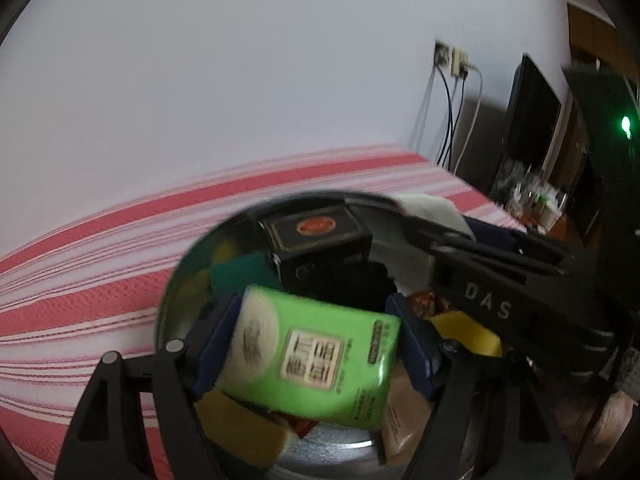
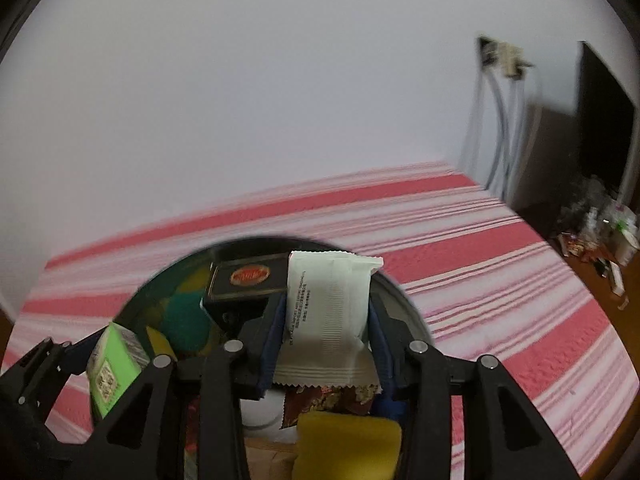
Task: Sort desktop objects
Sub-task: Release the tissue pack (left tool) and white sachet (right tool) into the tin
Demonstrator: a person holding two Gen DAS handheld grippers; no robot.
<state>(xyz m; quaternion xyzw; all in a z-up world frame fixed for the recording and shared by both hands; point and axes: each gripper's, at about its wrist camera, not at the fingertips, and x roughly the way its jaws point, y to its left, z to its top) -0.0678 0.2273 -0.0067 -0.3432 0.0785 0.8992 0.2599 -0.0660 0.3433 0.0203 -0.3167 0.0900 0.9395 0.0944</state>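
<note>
- The metal bowl [image 1: 176, 300] sits on the red-and-white striped cloth [image 1: 80, 272]; every place below is given from this bowl.
- Above the bowl's left half, the left gripper [image 1: 316, 344] has its blue pads [image 1: 218, 344] clamped on the two ends of a green packet [image 1: 316, 356], which is held tilted and lifted above the bowl's contents.
- In the right wrist view the same green packet [image 2: 114, 368] shows at the bowl's left edge, between the left gripper's fingers.
- Low inside the bowl lie yellow sponges [image 1: 240, 428], one under the green packet and one [image 1: 472, 336] toward the right side.
- A teal pad [image 1: 240, 272] rests against the bowl's left inner wall, its reflection blurred in the metal.
- At the bowl's far side stands a black box [image 1: 320, 236] with a red oval emblem on its lid.
- Over the bowl's right half, the right gripper [image 2: 328, 336] is closed on a white sachet [image 2: 328, 312], held upright with its top above the bowl's rim [image 2: 412, 312].
- Beneath the sachet, inside the bowl, are a dark red patterned wrapper [image 2: 332, 400] and a yellow sponge [image 2: 348, 444].
- Beyond the bowl to the right, cables [image 1: 448, 120] hang from wall sockets [image 1: 572, 60] beside a dark screen [image 1: 532, 116].
</note>
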